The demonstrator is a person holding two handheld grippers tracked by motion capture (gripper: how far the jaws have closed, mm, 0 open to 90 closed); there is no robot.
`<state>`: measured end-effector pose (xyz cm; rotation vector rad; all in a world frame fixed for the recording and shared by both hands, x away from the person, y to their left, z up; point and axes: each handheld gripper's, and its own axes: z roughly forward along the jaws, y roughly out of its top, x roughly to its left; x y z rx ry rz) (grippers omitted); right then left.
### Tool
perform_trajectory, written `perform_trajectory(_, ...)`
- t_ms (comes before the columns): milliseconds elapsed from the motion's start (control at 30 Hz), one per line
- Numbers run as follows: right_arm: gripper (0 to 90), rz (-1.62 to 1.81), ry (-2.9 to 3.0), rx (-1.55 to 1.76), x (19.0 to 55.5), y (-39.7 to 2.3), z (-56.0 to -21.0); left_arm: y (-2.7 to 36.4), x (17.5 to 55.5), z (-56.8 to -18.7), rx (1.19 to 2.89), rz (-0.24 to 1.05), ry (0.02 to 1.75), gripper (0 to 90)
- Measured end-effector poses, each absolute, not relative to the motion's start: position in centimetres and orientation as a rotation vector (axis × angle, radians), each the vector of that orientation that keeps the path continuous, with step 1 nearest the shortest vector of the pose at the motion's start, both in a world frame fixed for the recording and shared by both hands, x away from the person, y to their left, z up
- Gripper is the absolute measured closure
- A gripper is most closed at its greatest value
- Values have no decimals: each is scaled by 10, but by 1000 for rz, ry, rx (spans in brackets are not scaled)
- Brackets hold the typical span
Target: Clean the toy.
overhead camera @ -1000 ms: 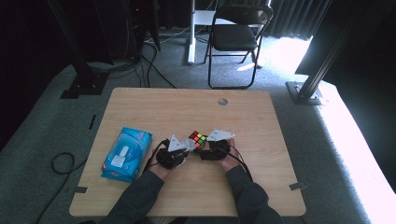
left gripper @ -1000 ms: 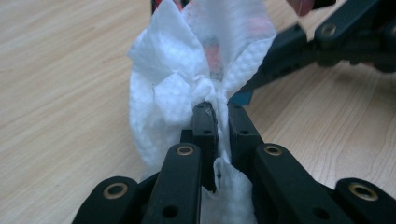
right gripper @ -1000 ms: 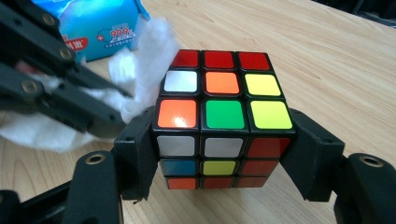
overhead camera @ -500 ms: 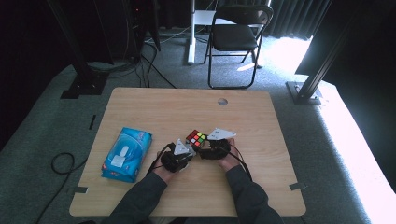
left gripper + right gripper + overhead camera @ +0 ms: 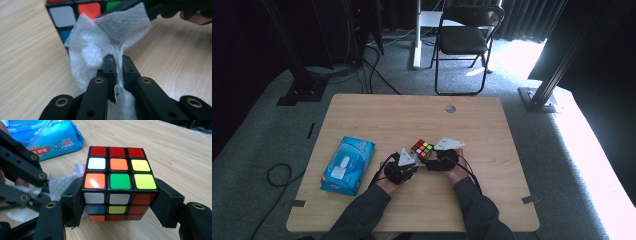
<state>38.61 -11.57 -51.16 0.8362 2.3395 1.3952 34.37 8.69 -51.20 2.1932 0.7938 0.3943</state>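
Near the front middle of the surface (image 5: 377, 112), my two tongs meet at the puzzle cube (image 5: 422, 148). Right tongs (image 5: 120, 202) clamped on the cube: one jaw on each side face, cube sits upright with its underside just on the wood. Top face facing my right camera reads a red row at the far edge, then white/orange/yellow, then orange/green/yellow. Left tongs (image 5: 116, 67) squeezed together on a white wet wipe (image 5: 100, 45); the wipe bunches out above the jaw tips and its loose end lies against the cube's side, over the blue and white stickers. Left tongs sit just left of the cube, right tongs just behind-right of it in the high view. Blue wipe pack (image 5: 348, 164) lies flat well left of the cube, near the surface's left edge, apart from both hands. Folding chair (image 5: 464, 37) stands on the floor beyond the cube, past the surface's far edge.
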Motion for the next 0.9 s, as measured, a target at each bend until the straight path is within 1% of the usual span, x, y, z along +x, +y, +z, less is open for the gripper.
perform_trajectory(300, 342, 1392, 2348, 834, 386, -115, -513, 96, 346, -502, 2135, 438, 829, 847)
perform_trajectory(900, 343, 1413, 2323, 833, 385, -116, -507, 84, 344, -518, 2186, 397, 809, 846)
